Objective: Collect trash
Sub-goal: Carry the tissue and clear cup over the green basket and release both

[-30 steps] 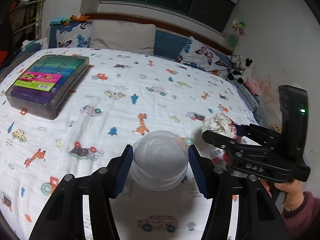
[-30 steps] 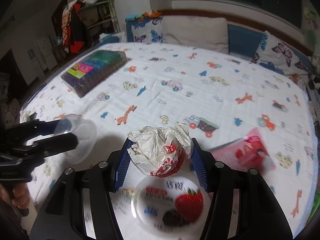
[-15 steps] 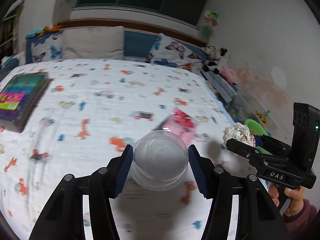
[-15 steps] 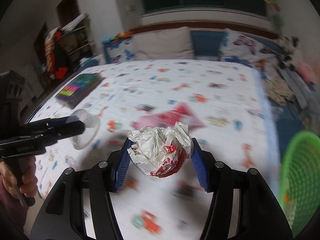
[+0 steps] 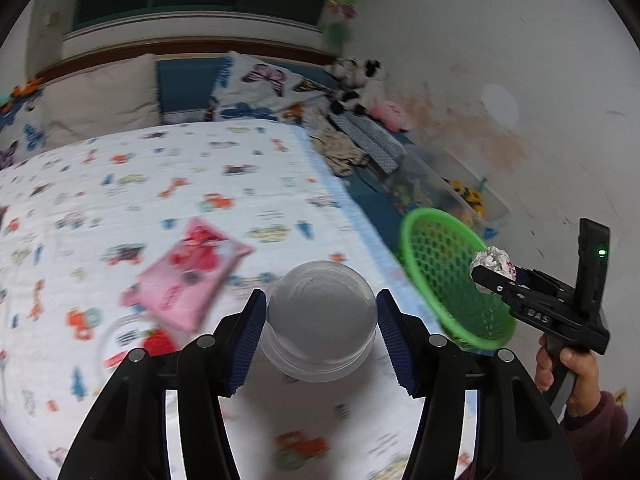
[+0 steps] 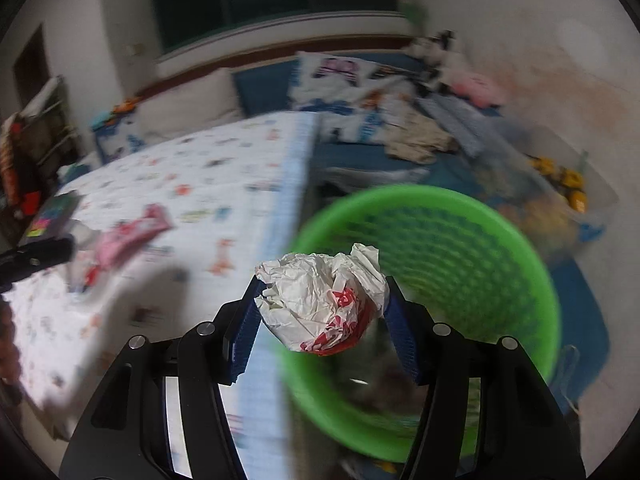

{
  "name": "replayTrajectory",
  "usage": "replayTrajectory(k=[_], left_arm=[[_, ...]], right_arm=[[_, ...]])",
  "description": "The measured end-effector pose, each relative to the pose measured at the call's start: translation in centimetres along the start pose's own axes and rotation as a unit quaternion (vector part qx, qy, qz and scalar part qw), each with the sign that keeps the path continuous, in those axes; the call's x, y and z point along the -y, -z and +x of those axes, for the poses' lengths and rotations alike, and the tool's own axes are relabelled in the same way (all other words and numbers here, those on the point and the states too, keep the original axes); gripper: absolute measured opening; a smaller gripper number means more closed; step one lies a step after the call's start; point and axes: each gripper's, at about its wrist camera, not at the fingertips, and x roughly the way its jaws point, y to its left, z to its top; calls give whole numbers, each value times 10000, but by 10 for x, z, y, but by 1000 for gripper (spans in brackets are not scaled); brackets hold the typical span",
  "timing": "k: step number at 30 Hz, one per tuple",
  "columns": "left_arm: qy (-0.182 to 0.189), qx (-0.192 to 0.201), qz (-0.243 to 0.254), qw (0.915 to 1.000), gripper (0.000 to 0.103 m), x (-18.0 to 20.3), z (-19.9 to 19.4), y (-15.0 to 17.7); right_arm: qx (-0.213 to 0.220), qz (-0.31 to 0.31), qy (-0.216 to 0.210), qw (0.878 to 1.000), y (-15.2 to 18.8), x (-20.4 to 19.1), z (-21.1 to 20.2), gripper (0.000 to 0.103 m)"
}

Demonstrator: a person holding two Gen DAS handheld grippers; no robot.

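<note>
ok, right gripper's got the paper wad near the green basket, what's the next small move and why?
Probably ease the right gripper a little further forward and let go. It is shut on the crumpled wrapper, which hangs over the near rim of the green basket, not its middle. The left gripper, shut on the clear plastic cup, is over the bed and can follow.

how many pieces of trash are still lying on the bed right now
2: a pink wrapper mid-bed, and a round lid just below it. Others may be hidden behind the grippers.
</note>
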Motion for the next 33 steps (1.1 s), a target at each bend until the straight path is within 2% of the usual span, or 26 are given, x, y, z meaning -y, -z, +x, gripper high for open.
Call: replayTrajectory(k=[5,13,21,33], left_arm=[[193,-195,244,9993,55,38,27,-11],[361,-395,627,9966,55,90,64,-23],[488,-612,862,9932,55,128,100,-32],[505,-1051,1191,9860,55,165,159,-29]], right_arm=[[-127,256,392,9988,11,49,7,61],[-251,430,719,9962,22,94,24,61],[-232,627,682,9954,25,119,33,70],[134,792,535,9953,29,133,6,72]])
